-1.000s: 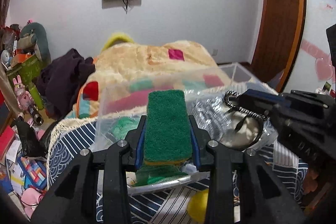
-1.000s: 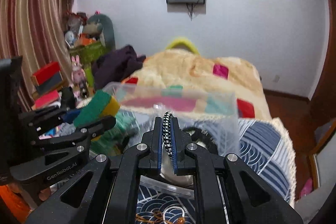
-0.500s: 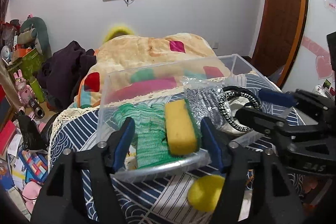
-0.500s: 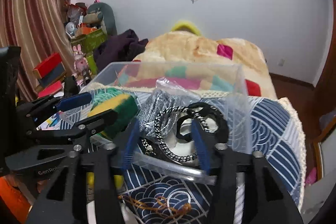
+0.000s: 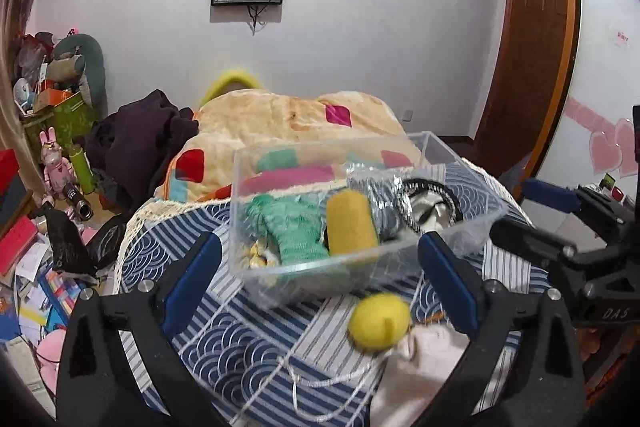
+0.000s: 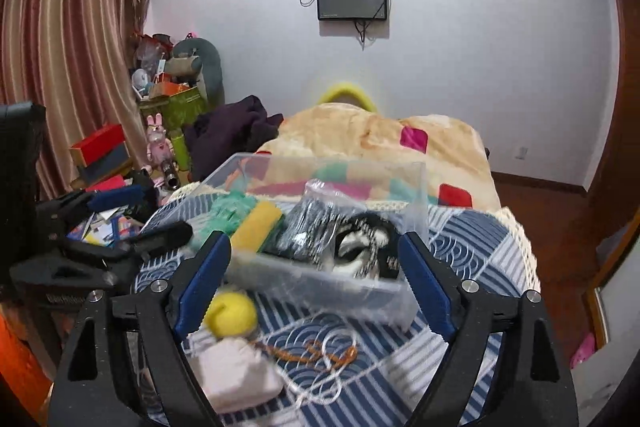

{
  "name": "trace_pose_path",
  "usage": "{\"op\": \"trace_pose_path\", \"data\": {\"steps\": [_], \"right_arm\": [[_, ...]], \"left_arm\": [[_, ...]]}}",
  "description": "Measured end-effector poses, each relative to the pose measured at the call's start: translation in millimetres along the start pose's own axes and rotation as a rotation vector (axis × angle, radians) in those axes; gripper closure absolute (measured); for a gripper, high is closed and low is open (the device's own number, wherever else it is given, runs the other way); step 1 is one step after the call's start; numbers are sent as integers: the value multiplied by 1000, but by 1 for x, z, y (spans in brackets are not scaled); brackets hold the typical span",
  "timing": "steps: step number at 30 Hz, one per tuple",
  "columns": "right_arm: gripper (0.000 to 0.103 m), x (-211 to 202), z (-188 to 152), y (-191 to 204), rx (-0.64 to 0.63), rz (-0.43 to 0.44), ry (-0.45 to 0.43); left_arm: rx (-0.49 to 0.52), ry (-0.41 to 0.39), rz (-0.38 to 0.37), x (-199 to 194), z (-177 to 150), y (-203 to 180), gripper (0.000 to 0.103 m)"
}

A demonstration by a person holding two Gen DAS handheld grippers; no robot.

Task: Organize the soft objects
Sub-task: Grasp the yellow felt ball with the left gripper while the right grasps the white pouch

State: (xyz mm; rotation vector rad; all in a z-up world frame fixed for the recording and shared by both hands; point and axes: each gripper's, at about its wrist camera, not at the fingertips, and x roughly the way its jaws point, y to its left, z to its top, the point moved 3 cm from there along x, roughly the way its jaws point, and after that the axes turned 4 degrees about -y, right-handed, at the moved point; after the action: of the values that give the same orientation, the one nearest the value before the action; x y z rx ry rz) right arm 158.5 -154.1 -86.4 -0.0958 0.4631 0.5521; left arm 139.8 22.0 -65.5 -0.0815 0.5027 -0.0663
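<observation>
A clear plastic bin (image 5: 256, 259) stands on the blue patterned cloth. In it lie a yellow-and-green sponge (image 5: 350, 227), a green knitted cloth (image 5: 296, 231), a plastic bag with black-and-white cord (image 5: 376, 191) and a black ring (image 5: 436, 195). My left gripper (image 5: 320, 283) is open and empty, just in front of the bin. My right gripper (image 6: 316, 279) is open and empty, also in front of the bin (image 6: 416, 183). The sponge (image 6: 256, 223) and bag (image 6: 316, 215) show there too. A yellow ball (image 5: 378, 321) and a pale pink cloth (image 5: 424, 359) lie before the bin.
An orange string (image 6: 320, 351) and white cord (image 5: 320, 383) lie on the cloth near the front. A beige patchwork blanket (image 5: 288, 123) and dark clothes (image 5: 140, 135) lie behind the bin. Clutter covers the floor (image 5: 36, 267) at left. A wooden door (image 5: 532, 47) is at right.
Both grippers opened and pulled back from the bin. The left let go of the sponge, the right let go of the black-and-white cord; both now lie in the bin.
</observation>
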Motion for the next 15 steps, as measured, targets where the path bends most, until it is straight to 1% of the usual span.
{"op": "trace_pose_path", "data": {"steps": [2,6,9,12,13,15], "right_arm": [[13,2,-14,4,5,17,34],[13,12,-43,11,6,42,115],[13,28,-65,17,33,94,204],[13,39,-77,23,59,154,269],[13,43,-82,27,49,161,287],[13,44,-84,32,14,148,286]], "left_arm": [[7,16,3,-3,-8,1,3],[27,72,7,-5,-30,3,3],[31,112,9,-4,-47,5,3],[30,146,6,-2,-64,5,3],[31,150,5,-1,-66,6,3],[32,158,0,2,-70,4,3]]}}
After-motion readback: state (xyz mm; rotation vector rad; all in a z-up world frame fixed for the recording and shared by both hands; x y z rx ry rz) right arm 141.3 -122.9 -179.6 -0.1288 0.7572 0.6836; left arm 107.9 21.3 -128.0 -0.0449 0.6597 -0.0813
